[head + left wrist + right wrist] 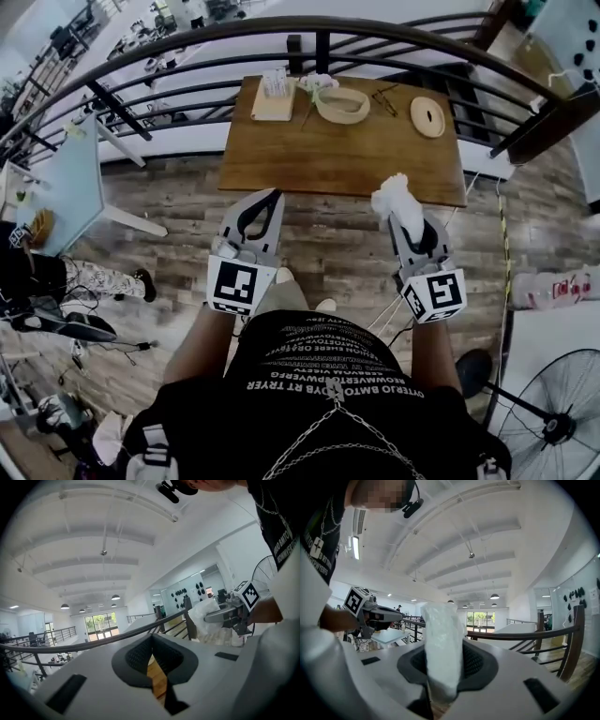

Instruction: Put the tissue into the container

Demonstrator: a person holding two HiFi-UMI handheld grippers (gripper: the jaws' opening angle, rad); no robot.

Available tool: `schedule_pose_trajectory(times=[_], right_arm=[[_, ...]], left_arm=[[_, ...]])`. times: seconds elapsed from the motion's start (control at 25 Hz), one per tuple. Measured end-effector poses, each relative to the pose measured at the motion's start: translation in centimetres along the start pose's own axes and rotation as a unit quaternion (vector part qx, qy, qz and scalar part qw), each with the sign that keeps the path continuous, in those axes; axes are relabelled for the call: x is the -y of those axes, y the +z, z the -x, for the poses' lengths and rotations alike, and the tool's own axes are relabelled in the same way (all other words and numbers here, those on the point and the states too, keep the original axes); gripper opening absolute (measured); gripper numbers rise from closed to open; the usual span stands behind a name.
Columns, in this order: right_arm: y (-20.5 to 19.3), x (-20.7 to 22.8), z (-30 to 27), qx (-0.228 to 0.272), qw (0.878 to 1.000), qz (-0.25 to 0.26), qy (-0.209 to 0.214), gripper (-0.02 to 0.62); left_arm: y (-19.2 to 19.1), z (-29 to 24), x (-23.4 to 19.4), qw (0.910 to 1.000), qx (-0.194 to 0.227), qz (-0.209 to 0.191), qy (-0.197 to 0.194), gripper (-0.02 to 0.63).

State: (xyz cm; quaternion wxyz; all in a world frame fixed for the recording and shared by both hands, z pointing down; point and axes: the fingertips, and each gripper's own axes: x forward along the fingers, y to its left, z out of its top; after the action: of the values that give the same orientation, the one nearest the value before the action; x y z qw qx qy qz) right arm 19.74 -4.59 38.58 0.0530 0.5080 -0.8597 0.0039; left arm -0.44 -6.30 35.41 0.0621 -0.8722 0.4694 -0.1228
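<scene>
Right gripper is clamped on the tissue, a white crumpled wad that sticks out past the jaw tips, just right of centre in the head view. In the right gripper view the same wad stands upright between the two dark pads, squeezed at its lower end and looser above. It hangs over the near right corner of the wooden table, well apart from the container, a pale oval bowl at the table's far edge, upper centre of the frame. Just left of the bowl lies another small white wad, and further left a flat box with white sheets standing in it. Right of the bowl lie dark glasses, then a round wooden lid with a slot in it. Left gripper is at centre left, over the plank floor short of the table's near left corner; its jaws are closed, tips together, with nothing between them. A dark curved railing arcs across the top of the frame beyond the table. A light-blue table fills the left edge, and a fan sits in the lower right corner.
</scene>
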Motion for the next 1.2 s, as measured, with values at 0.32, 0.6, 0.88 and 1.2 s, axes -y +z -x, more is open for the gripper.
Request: schedule_pose_trajectory(times=[0.32,0.6,0.88,1.2], right_arm=[[-0.3,0.8,-2.9,-0.006,1.0,-0.009,-0.002,0.117],[0.6,1.7,-7.2,-0.006,1.0,-0.005,-0.006,0.117],[1.4,3.0,-12.1,-0.01,1.0,0.001,-0.013,0.117],[1.9,4.2,-18.1,-0.012,1.0,0.003,-0.02,0.117]], left_arm=[[-1.1,-1.8,-2.2,0.9999,-0.012,0.004,0.001,0.025],[-1.0,-5.2,-5.3,0.9999,-0.009,0.004,-0.009,0.025],[-1.1,-9.0,-9.4,0.9999,-0.002,0.006,-0.013,0.025],[-1.8,-13.6,-13.5,0.9997,-0.002,0.004,-0.026,0.025]])
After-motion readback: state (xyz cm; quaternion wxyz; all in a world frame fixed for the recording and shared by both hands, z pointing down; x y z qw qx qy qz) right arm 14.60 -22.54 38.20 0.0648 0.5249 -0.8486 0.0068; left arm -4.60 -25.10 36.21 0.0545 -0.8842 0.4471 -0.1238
